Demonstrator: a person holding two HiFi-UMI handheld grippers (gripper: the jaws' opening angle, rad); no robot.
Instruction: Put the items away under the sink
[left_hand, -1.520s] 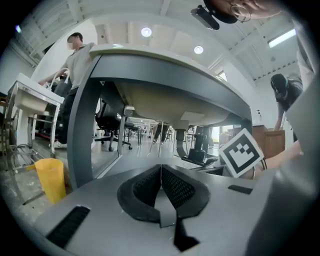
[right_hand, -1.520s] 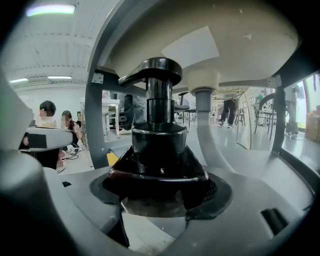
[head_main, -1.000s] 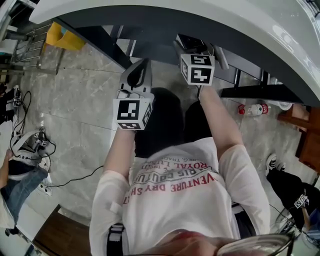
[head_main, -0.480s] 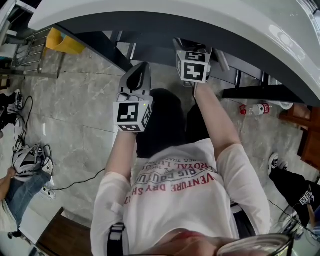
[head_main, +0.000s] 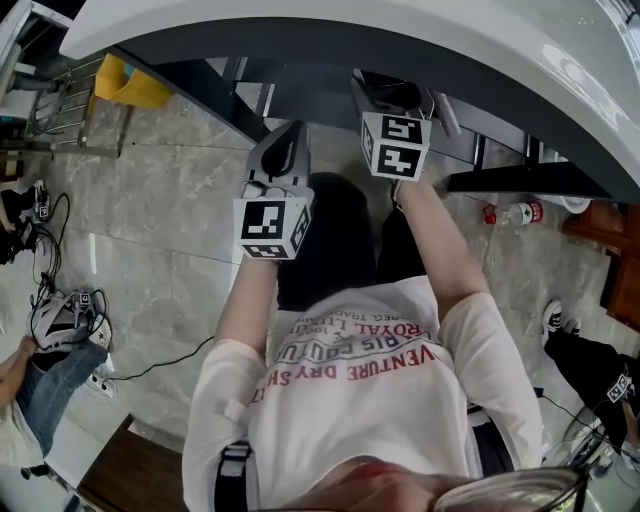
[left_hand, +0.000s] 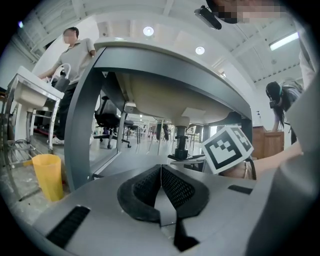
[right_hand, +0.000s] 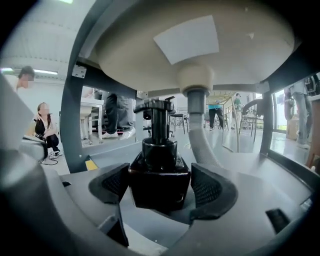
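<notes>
Right gripper (right_hand: 161, 186) clamping black pump bottle (right_hand: 159, 155) under sink basin (right_hand: 150, 50), just beside drain hose (right_hand: 201, 137), left gripper (left_hand: 161, 186) pinched together, empty.

pump bottle (right_hand: 160, 172): black | left tool (left_hand: 161, 172): grey, pads (left_hand: 142, 192) black mesh, cube (head_main: 272, 228) black-white squares | sink (right_hand: 200, 55) underside: cream | bucket (left_hand: 48, 175) left of sink: yellow | floor (head_main: 150, 200): grey marble

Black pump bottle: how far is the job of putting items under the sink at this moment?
Done: no item shows stored under the white sink basin yet. In hand: the right gripper is closed on the black pump bottle, below the basin and beside the grey drain hose. The left gripper is shut and empty. Left: set the bottle down and release it.
</notes>
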